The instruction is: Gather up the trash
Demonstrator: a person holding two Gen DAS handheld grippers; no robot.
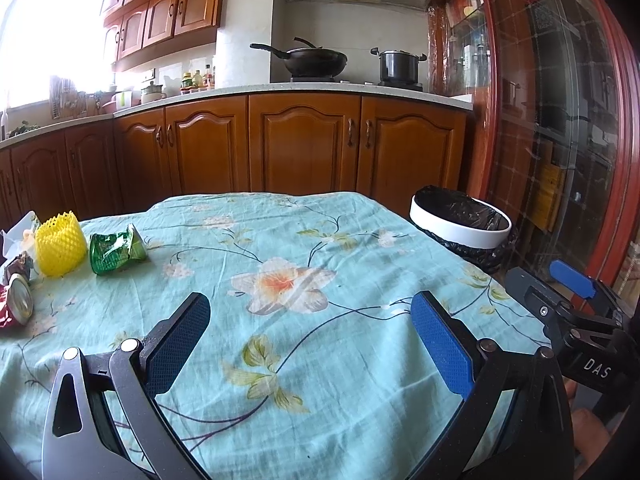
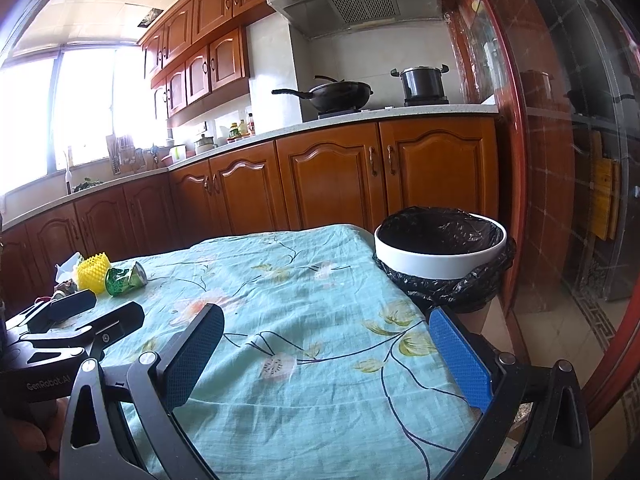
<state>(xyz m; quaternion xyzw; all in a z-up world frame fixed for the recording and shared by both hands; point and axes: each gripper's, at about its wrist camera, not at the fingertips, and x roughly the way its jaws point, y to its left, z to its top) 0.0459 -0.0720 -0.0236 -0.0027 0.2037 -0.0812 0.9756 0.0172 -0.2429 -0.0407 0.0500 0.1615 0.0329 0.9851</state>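
Note:
Trash lies at the table's far left: a yellow foam net (image 1: 60, 244), a crumpled green wrapper (image 1: 116, 250), a crushed can (image 1: 20, 298) and white paper (image 1: 18, 234). The net (image 2: 94, 270) and the wrapper (image 2: 126, 278) also show in the right wrist view. A white bin with a black liner (image 1: 460, 222) (image 2: 440, 254) stands beside the table's right edge. My left gripper (image 1: 310, 326) is open and empty over the floral cloth (image 1: 320, 240), well right of the trash. My right gripper (image 2: 328, 340) is open and empty near the bin.
Wooden kitchen cabinets (image 1: 304, 144) run behind the table, with a wok (image 1: 314, 58) and a pot (image 1: 400, 66) on the stove. A glass door in a red frame (image 1: 560, 120) stands to the right, past the bin.

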